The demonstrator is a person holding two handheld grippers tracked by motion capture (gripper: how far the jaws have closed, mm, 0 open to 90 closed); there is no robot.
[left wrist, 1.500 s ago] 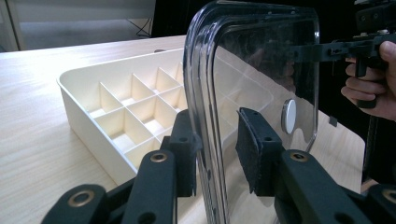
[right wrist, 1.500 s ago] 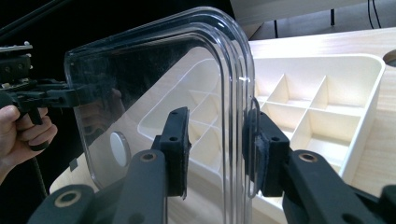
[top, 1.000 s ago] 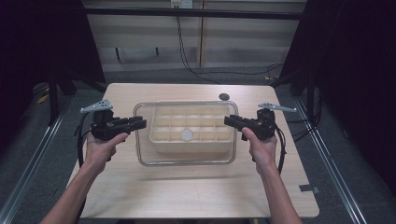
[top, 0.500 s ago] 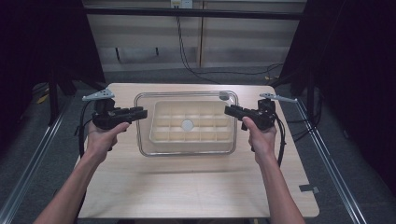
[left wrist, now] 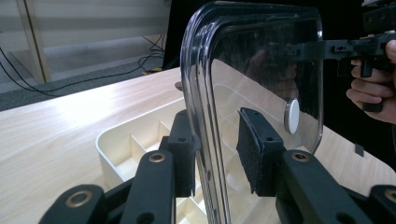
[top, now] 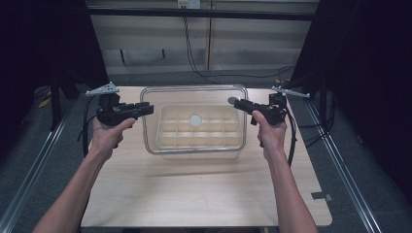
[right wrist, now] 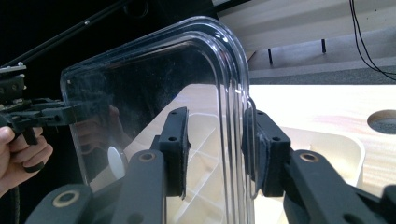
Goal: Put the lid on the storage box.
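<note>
1. Left claw: jaws pinched on the left rim of the clear lid. In the left gripper view the rim sits between the two pads, lid edge-on to the camera.
2. Right claw: jaws pinched on the lid's right rim. In the right gripper view the rim stands clamped between both pads.
3. Lid position: held up off the worktop between the two claws, directly above the cream tray. From the high view it looks roughly level; its outline is wider than the tray below.
4. Lid detail: transparent, rounded corners, raised lip round the edge, one small white round knob near its middle. Knob also visible through the plastic in the left gripper view and in the right gripper view.
5. Tray: cream, split into a grid of small compartments, resting on the worktop towards its far half, centred between the hands. Contents of the compartments: cannot tell.
6. Hands: left hand and right hand each grip their handle, forearms coming in from the near edge.
7. Round hole in the worktop just beyond the tray's far right corner.
</note>
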